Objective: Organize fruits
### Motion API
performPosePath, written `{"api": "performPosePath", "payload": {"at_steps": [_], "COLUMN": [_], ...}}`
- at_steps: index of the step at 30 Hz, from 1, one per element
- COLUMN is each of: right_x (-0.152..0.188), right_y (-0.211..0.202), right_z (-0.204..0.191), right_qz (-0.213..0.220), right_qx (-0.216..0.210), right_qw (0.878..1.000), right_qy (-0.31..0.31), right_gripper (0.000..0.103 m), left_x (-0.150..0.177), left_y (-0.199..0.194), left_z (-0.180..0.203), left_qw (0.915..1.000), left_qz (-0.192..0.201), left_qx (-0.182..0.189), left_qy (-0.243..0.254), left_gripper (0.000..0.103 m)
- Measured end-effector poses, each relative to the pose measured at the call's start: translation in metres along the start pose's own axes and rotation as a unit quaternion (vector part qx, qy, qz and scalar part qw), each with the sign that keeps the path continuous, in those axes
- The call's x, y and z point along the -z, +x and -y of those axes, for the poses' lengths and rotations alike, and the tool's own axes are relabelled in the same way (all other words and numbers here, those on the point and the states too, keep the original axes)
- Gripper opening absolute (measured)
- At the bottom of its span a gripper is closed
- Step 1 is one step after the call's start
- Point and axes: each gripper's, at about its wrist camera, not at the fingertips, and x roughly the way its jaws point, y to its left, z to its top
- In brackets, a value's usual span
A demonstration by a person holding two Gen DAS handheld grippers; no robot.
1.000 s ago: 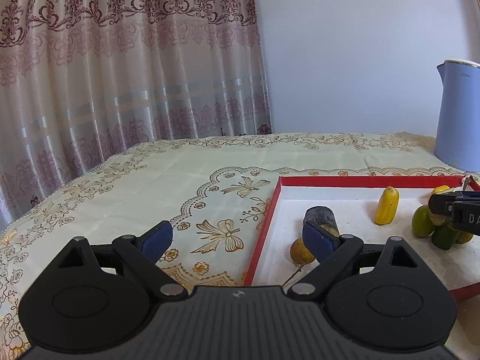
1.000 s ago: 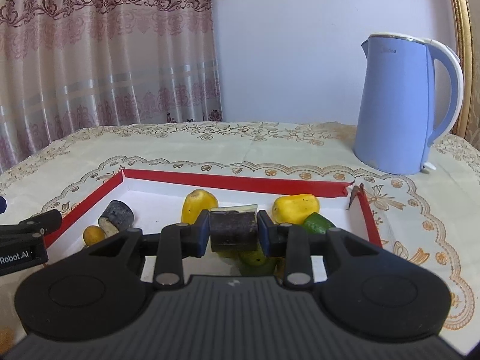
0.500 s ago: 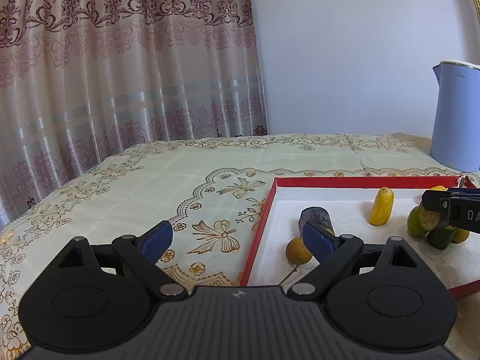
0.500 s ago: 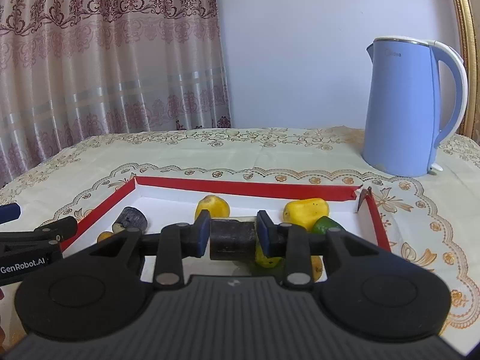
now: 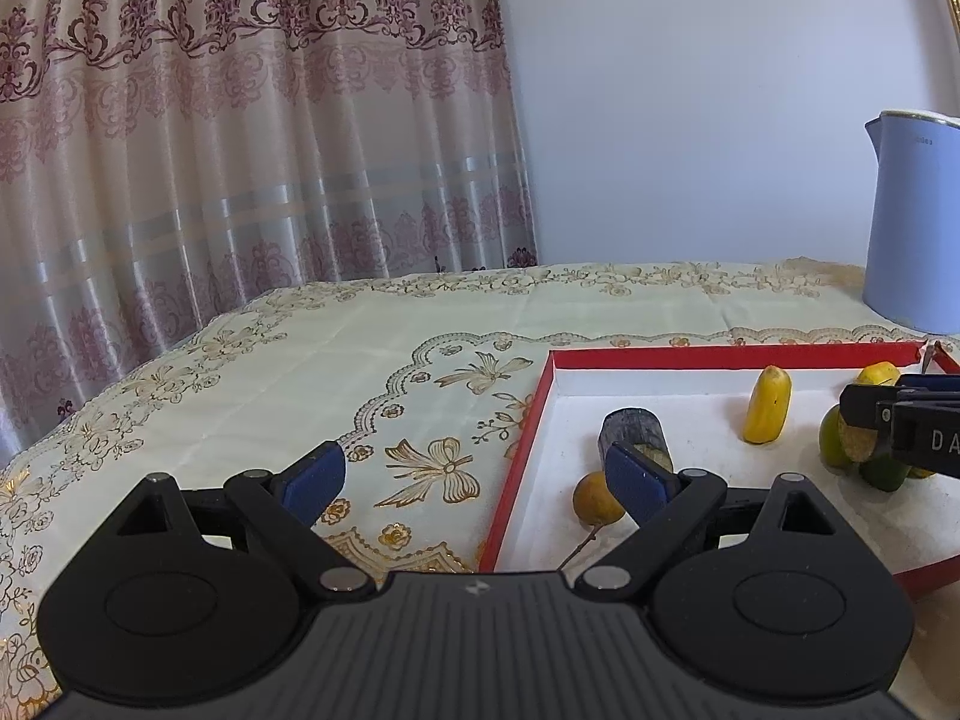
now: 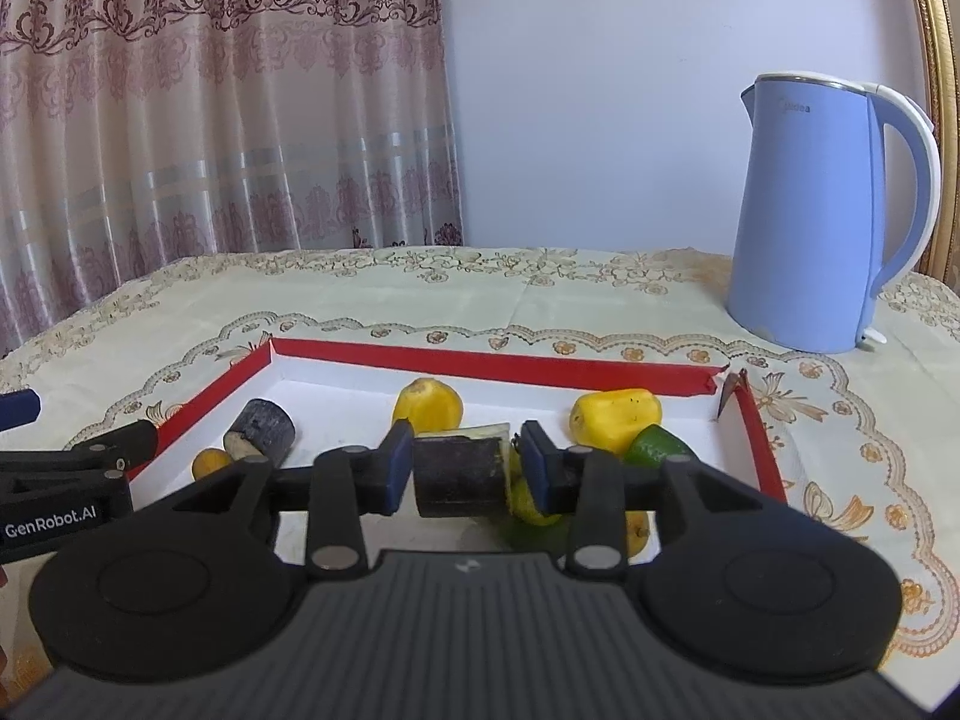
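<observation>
While the left gripper [image 5: 474, 483] just hangs over the near-left edge of the red tray [image 5: 720, 356], jaws spread wide with nothing in them, the real action is on the other side. Closest to that left claw are the small orange fruit [image 5: 594, 498] and a dark stubby chunk [image 5: 633, 435], both sitting on the tray floor right ahead of its right finger, so that hand is nearer to those two.

Moving right, the right gripper [image 6: 467, 468] has a second dark chunk [image 6: 457, 474] between its pads, long axis running side to side across the jaws. The jaws are easing apart right now: the left pad looks like it touches, the right one shows a sliver of gap, so I'd call it a release. It sits over the pile of yellow fruit [image 6: 618, 417] and green fruit [image 6: 657, 447] at the tray's right end. My guess: that chunk gets dropped there.
</observation>
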Motion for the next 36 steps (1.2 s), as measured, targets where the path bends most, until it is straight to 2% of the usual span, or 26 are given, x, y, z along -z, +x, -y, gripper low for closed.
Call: {"api": "performPosePath", "payload": {"at_steps": [7, 12, 14, 16, 19, 26, 32, 36], "right_x": [0.0, -0.002, -0.004, -0.006, -0.004, 0.022, 0.053, 0.059], "right_y": [-0.005, -0.011, -0.014, -0.019, -0.036, -0.092, -0.103, -0.096], "right_z": [-0.003, 0.002, 0.007, 0.014, 0.019, 0.007, -0.013, -0.012], "right_qz": [0.016, 0.03, 0.034, 0.025, 0.016, 0.015, -0.031, -0.079], "right_qx": [0.007, 0.014, 0.015, 0.013, 0.01, 0.022, 0.086, 0.061], "right_qw": [1.0, 0.999, 0.999, 0.999, 0.997, 0.998, 0.995, 0.994], "right_qy": [-0.009, 0.003, 0.018, 0.044, 0.071, 0.049, -0.038, -0.034], "right_gripper": [0.067, 0.081, 0.087, 0.089, 0.102, 0.103, 0.103, 0.103], "left_x": [0.0, 0.0, 0.0, 0.0, 0.0, 0.001, 0.002, 0.002], "left_y": [0.002, 0.005, 0.005, 0.006, 0.008, 0.008, 0.008, 0.008], "left_z": [-0.002, -0.003, -0.004, -0.005, -0.007, -0.007, -0.004, -0.002], "left_qw": [0.9999, 0.9998, 0.9997, 0.9996, 0.9994, 0.9992, 0.9992, 0.9994], "left_qz": [-0.008, -0.016, -0.017, -0.02, -0.025, -0.03, -0.033, -0.031], "left_qx": [0.005, 0.009, 0.009, 0.008, 0.011, 0.016, 0.014, 0.009], "left_qy": [-0.005, -0.009, -0.013, -0.017, -0.021, -0.022, -0.015, -0.011], "left_gripper": [0.094, 0.094, 0.094, 0.094, 0.094, 0.094, 0.094, 0.094]}}
